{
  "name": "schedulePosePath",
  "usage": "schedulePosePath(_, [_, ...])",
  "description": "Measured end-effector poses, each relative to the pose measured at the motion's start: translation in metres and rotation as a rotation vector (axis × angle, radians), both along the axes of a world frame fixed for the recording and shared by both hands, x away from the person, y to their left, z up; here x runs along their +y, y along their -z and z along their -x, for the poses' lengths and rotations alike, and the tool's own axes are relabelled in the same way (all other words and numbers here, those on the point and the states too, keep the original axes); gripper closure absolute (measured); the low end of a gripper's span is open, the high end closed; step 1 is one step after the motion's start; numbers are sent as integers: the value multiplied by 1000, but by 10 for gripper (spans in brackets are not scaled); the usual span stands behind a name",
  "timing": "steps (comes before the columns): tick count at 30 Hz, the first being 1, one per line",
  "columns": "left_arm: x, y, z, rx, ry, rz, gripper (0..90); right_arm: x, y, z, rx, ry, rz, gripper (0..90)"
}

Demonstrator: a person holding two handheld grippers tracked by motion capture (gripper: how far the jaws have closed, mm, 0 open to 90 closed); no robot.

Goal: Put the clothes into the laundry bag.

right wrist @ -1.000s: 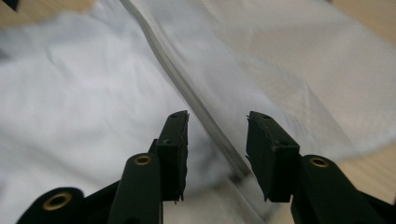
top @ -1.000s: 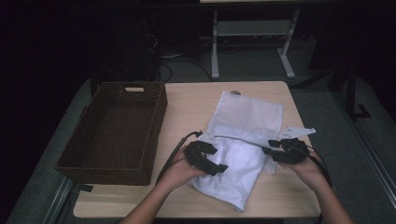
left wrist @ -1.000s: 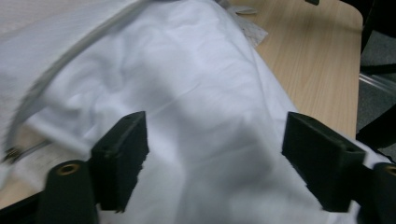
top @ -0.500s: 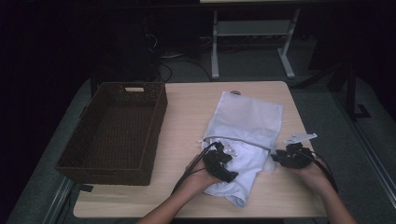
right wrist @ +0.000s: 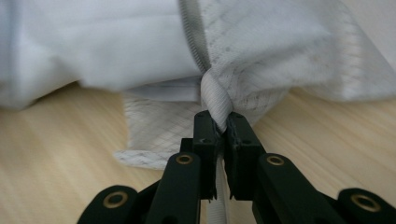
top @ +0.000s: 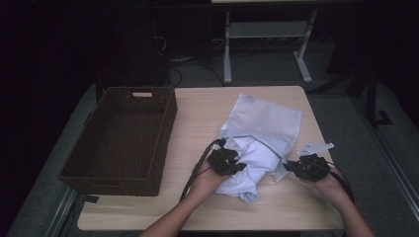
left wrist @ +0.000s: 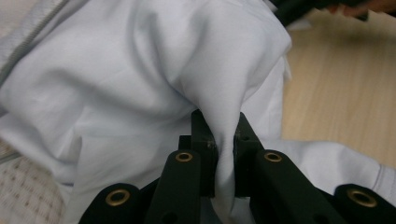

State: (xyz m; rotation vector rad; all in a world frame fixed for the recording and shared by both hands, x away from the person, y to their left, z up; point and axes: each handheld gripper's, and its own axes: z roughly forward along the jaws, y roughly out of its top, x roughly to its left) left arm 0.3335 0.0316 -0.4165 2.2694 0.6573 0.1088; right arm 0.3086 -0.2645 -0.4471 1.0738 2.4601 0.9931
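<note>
Both tools had just closed: the left tool [left wrist: 224, 154] clamped a fold of the white garment [top: 249, 153], the right tool [right wrist: 223, 140] pinched the mesh bag's [top: 269, 116] edge on the desk [top: 197, 106], likely to part them.

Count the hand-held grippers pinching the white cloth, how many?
2. The left hand-held gripper pinches the white cloth near its middle; the right hand-held gripper pinches its right edge.
</note>
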Motion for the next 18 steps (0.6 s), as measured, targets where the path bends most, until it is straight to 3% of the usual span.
schedulePosePath(5, [-3,-1,-5,-9,-55,11,838,18,-16,14,-43,-72,-29,829])
schedulePosePath(8, [-9,4,-7,-24,-78,-5,838,29,-23,20,-56,-127,-47,828])
schedulePosePath(13, [-15,14,-8,-15,-35,-30,815,28,-18,18,-27,-124,-21,807])
schedulePosePath(15, [-14,16,-8,2,-28,-22,751,24,-16,17,-17,-120,-23,783])
schedulePosePath(17, [-11,19,-9,31,-17,-13,580,22,-18,17,-16,-119,-26,757])
schedulePosePath(18, [-10,19,-8,47,-8,-4,580,22,-19,17,-16,-116,-30,745])
